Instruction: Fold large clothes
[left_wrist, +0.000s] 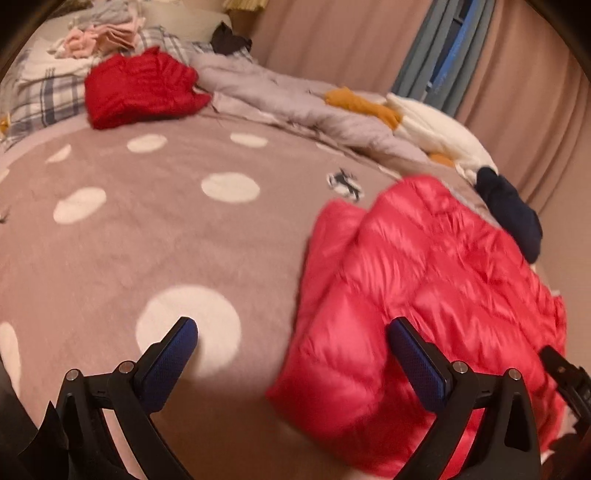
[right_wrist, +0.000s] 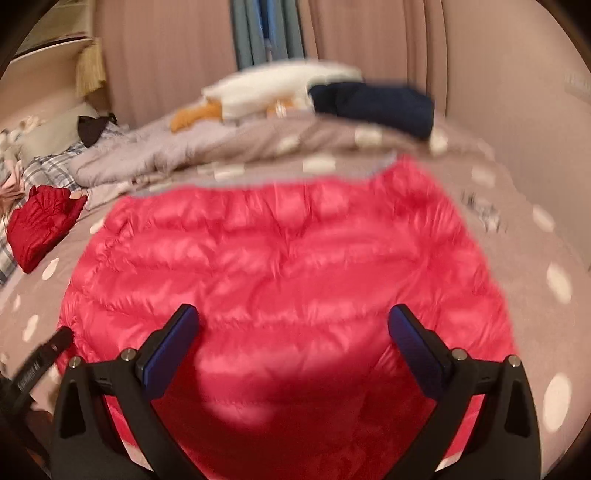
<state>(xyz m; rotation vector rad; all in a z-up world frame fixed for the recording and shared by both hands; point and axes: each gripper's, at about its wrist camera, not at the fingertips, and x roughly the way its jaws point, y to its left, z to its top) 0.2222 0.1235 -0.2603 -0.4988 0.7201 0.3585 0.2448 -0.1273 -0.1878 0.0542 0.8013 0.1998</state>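
A shiny pink quilted puffer jacket (left_wrist: 424, 291) lies partly folded on a mauve bedspread with white dots (left_wrist: 155, 236). My left gripper (left_wrist: 291, 328) is open above the bedspread, its right finger over the jacket's left edge, holding nothing. In the right wrist view the same jacket (right_wrist: 280, 266) spreads wide below my right gripper (right_wrist: 291, 317), which is open and empty just above its near part. The right gripper's black tip (left_wrist: 565, 376) shows at the jacket's right edge in the left wrist view, and the left gripper's black tip (right_wrist: 44, 354) at the jacket's left edge in the right wrist view.
A folded dark red puffer jacket (left_wrist: 140, 88) lies far left near plaid pillows (left_wrist: 40, 99). A crumpled grey duvet (left_wrist: 295, 107), mustard cloth (left_wrist: 362, 103), white garment (left_wrist: 436, 129) and navy garment (left_wrist: 513, 218) line the far edge. Pink curtains (left_wrist: 332, 37) hang behind.
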